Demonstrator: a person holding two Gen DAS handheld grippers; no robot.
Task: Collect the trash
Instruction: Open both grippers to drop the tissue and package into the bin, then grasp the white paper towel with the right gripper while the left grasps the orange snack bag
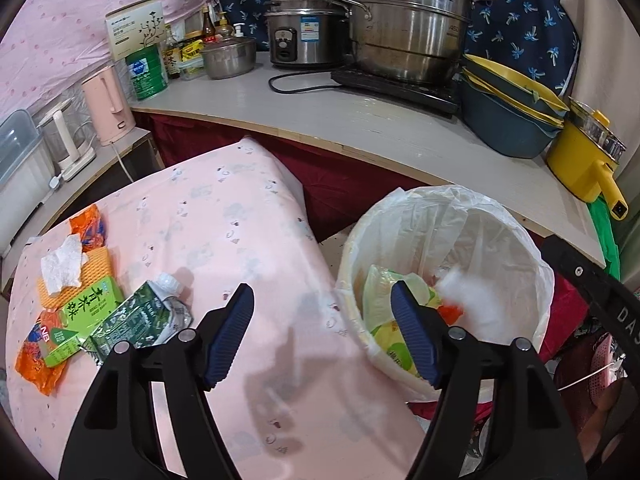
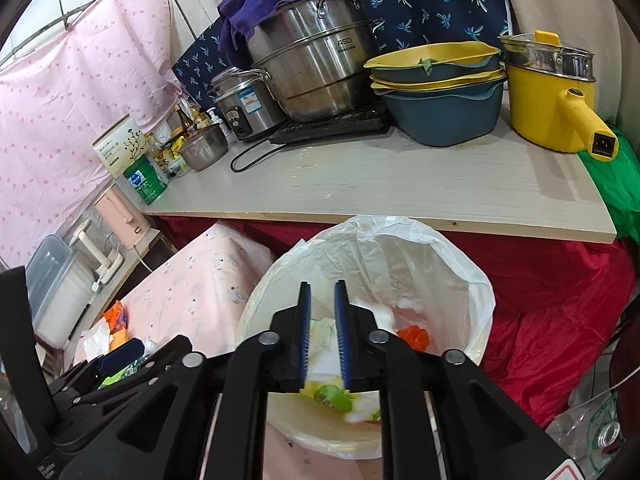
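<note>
A white-lined trash bin (image 1: 508, 240) stands right of a pink-clothed table (image 1: 248, 240); it also shows in the right wrist view (image 2: 452, 264). Yellow-green wrappers (image 1: 384, 304), an orange scrap and white tissue lie inside. On the table's left lie a green carton (image 1: 132, 316), a small green box (image 1: 90, 306), orange wrappers (image 1: 88, 228) and a crumpled tissue (image 1: 62, 266). My left gripper (image 1: 322, 296) is open and empty, over the table edge and bin rim. My right gripper (image 2: 323, 286) hovers over the bin, jaws a narrow gap apart, empty.
A counter (image 2: 380, 188) behind holds steel pots (image 2: 316, 56), a rice cooker (image 1: 304, 36), stacked blue-yellow basins (image 2: 440, 92), a yellow electric pot (image 2: 548, 100), bottles and a green tin (image 1: 146, 72). A pink kettle (image 1: 108, 106) stands at left. Red cloth (image 2: 560, 288) lies right of the bin.
</note>
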